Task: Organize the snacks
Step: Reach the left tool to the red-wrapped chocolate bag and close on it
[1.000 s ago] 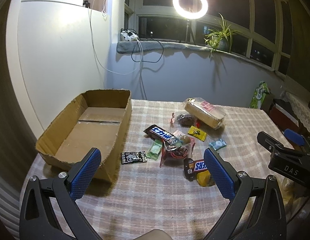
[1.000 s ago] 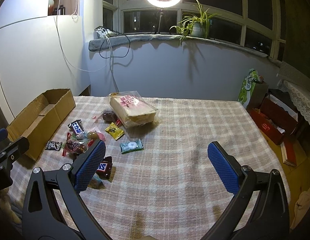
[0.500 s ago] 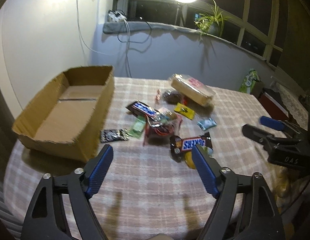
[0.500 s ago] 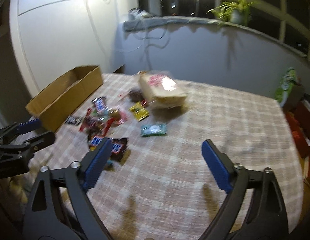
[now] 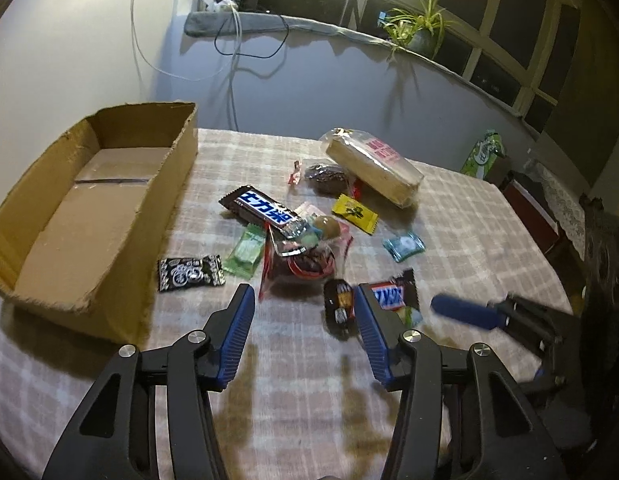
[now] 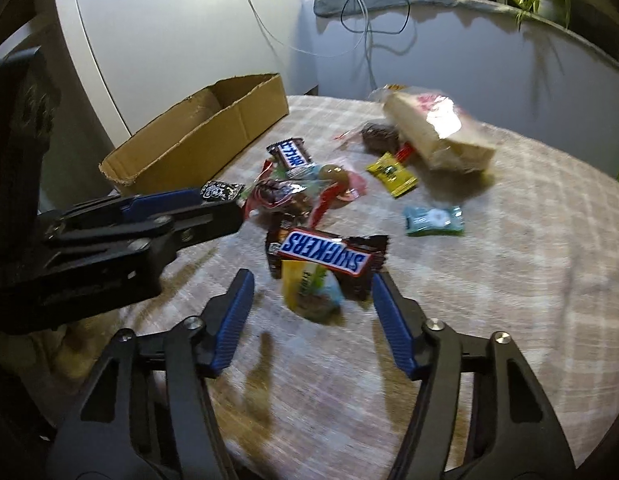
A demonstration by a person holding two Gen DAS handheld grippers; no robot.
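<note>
Several snacks lie heaped on the checked tablecloth (image 5: pixel 213 360): a Snickers bar (image 6: pixel 325 252) on top of a yellow-green packet (image 6: pixel 309 288), a black-and-blue bar (image 5: pixel 265 210), a red clear bag (image 5: pixel 301 264), a black packet (image 5: pixel 189 274) and a bagged loaf (image 5: pixel 373 166). An empty cardboard box (image 5: pixel 165 184) stands to the left. My left gripper (image 5: pixel 302 300) hovers at the pile's near edge, jaws closing, gripping nothing. My right gripper (image 6: pixel 312 280) hangs over the yellow-green packet and the Snickers bar, jaws closing, pads not touching them.
A yellow packet (image 5: pixel 355 214), a teal packet (image 5: pixel 403 245) and a green packet (image 5: pixel 247 250) lie around the pile. Each gripper shows in the other's view, close by at the side. A green carton (image 5: pixel 483 156) stands off the table's right. Cables hang from the sill.
Both grippers have dropped and tipped down toward the snack pile, and their jaws have narrowed. The right one has swung left until the Snickers bar lies just ahead of it.
</note>
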